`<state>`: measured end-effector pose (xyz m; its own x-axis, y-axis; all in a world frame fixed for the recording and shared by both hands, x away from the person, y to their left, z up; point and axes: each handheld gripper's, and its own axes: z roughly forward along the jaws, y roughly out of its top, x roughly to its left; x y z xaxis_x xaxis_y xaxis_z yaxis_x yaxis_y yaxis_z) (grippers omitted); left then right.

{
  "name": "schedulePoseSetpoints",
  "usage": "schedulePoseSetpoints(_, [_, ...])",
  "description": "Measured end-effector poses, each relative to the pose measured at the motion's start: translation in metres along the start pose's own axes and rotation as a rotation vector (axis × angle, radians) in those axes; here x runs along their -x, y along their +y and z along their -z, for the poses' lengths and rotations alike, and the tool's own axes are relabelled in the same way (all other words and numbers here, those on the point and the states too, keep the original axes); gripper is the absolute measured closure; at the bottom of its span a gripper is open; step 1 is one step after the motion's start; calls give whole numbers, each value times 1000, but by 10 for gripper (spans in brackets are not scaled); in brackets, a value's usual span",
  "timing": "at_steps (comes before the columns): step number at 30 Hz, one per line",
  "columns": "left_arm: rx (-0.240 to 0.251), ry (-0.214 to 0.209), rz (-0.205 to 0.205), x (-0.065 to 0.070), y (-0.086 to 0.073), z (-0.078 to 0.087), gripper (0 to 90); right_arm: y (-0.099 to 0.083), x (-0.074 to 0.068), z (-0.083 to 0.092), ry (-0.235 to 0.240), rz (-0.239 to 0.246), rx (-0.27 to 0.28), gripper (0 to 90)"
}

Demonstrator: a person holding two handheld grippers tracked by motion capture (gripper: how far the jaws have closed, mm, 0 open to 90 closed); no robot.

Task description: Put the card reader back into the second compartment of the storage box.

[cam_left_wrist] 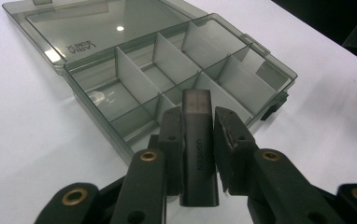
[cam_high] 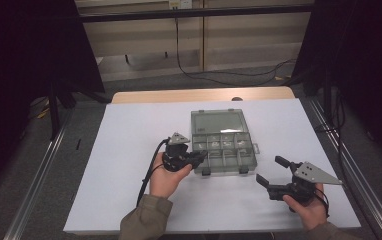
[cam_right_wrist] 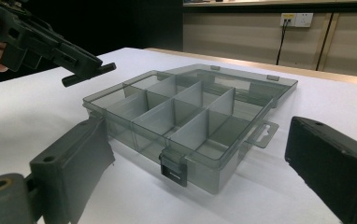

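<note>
While left gripper (cam_left_wrist: 198,135) clamps UGREEN adapter (cam_left_wrist: 198,154) mid-body between pads, we judge it light, rigid, slick; right gripper (cam_right_wrist: 204,163) jaws apart.

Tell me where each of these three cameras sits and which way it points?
High view: above the table, looking down at the smoky clear plastic compartment box; both forearms show.
Left gripper view: on the left hand-held gripper, facing the box; jaws hold a dark grey oblong adapter.
Right gripper view: on the open right hand-held gripper, facing the box from the other side.
All share the box.

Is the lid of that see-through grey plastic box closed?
No, the see-through grey plastic box lies open, its lid folded flat back and its compartments exposed.
</note>
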<state>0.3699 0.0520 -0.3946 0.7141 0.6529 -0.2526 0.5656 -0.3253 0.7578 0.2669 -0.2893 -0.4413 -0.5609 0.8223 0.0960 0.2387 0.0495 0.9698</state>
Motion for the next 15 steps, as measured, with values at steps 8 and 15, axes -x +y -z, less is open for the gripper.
schedulePoseSetpoints(8, [7,6,2,-2,4,-2,740,0,0,0,3,4,0,61])
schedulePoseSetpoints(15, [15,5,4,-2,7,-5,740,0,0,0,4,-2,3,61])
